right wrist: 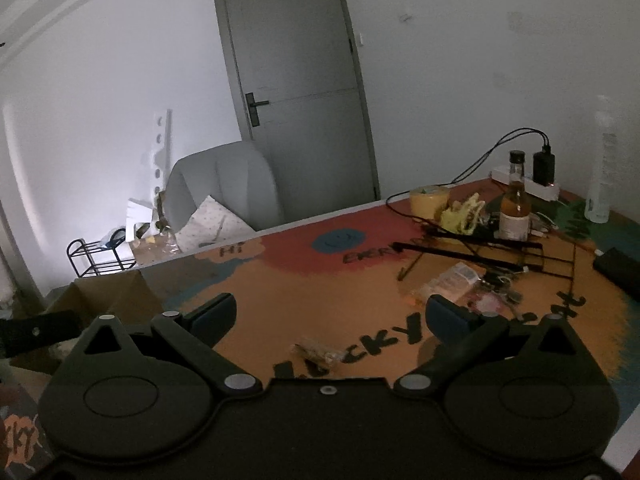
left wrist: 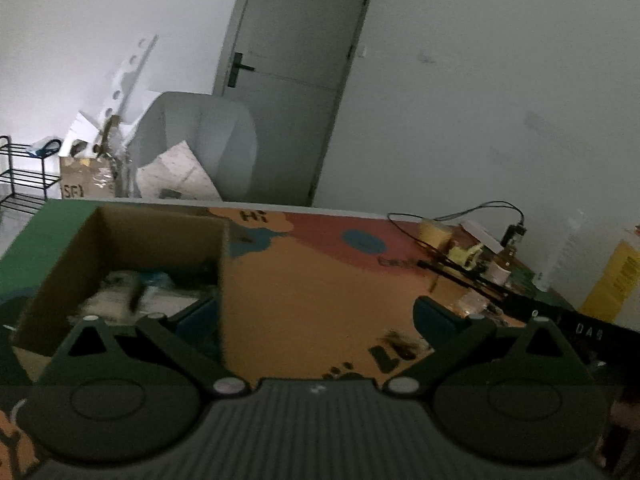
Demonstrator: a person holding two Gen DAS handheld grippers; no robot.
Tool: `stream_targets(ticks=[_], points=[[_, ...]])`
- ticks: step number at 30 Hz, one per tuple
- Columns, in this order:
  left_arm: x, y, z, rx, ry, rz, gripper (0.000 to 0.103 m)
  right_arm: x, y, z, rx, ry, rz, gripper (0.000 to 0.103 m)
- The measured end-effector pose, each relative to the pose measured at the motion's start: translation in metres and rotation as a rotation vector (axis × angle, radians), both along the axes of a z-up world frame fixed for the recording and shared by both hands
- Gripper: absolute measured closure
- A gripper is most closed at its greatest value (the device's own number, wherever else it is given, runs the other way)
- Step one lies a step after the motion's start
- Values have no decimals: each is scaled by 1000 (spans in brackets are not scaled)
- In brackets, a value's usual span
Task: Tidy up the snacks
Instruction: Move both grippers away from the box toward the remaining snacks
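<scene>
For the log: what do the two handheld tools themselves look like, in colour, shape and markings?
Both match. The left tool and right tool are matte black, with two round discs, triangular linkage arms, silver pivot pins and a ribbed centre body. Each finger ends in a dark blue pad. No cables or sleeves show.

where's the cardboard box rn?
The cardboard box sits at the left end of the table, in front of the left gripper; in the right wrist view its corner shows at far left.
</scene>
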State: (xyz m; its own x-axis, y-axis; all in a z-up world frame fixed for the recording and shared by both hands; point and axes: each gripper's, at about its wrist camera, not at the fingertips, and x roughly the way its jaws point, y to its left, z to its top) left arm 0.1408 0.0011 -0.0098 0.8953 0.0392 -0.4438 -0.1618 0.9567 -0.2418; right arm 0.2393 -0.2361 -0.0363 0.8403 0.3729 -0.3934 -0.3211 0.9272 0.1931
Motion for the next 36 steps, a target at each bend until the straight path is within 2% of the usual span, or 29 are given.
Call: stream_targets(ticks=[12, 23, 26, 30, 36], points=[[43, -39, -17, -23, 41, -71, 0, 19, -42, -19, 27, 46, -77, 0], [83, -64, -32, -11, 88, -49, 0, 41, -65, -34, 48, 75, -141, 1], [95, -72, -37, -1, 102, -33, 0, 47, -71, -39, 52, 88, -146, 4], [110, -83, -44, 6, 122, -32, 0, 58, -78, -45, 62, 114, -147, 10], [133, -101, -59, 42, 150, -9, 0, 71, -89, -50, 69, 134, -117, 11]])
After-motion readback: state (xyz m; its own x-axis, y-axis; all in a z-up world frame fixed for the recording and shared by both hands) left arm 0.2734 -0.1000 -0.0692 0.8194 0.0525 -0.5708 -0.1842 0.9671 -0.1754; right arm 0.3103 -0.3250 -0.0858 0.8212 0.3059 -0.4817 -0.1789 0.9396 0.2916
